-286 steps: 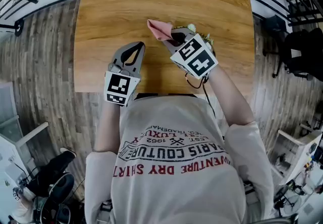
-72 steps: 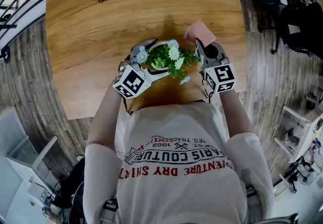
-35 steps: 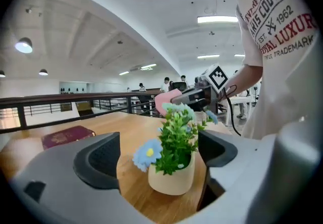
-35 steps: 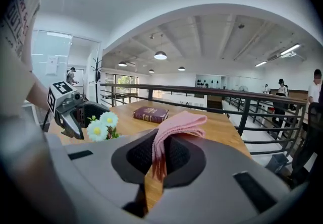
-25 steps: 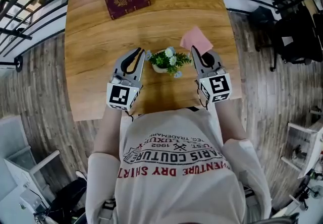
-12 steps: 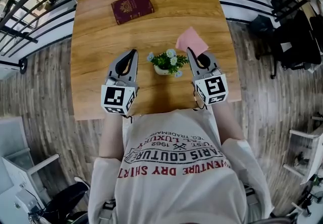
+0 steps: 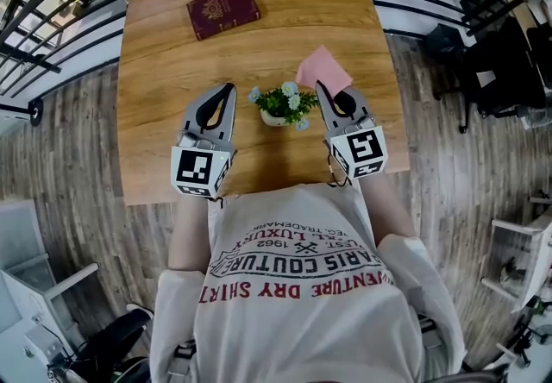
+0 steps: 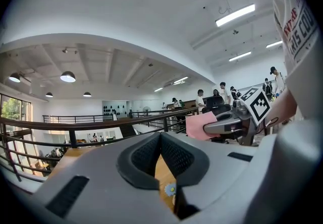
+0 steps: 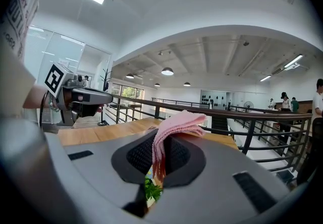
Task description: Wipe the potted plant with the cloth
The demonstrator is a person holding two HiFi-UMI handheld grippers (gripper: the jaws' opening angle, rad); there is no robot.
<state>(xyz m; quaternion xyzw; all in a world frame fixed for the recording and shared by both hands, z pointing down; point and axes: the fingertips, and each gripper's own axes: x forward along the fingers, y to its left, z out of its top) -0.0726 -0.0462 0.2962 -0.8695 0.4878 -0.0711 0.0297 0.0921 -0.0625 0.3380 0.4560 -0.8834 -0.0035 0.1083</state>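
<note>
A wooden desk [image 7: 172, 53] fills the upper part of the head view, its near edge meeting the person's white printed shirt [image 7: 293, 286]. The left tool [image 7: 229, 90] is held above the desk on the plant's left side, roughly level, its jaws pressed together with nothing between them. The right tool [image 7: 321, 90] is held on the plant's right side, and its jaws are clamped on the cloth. A dark red booklet [image 7: 223, 11] with a gold crest lies flat on the far left part of the desk, well apart from both tools. The potted plant [image 7: 280, 105], green leaves and small white and pale blue flowers in a white pot, stands upright on the desk between the two tools. The pink cloth [image 7: 321, 69], folded, sticks out past the right tool's tips and droops over them, just right of the plant
</note>
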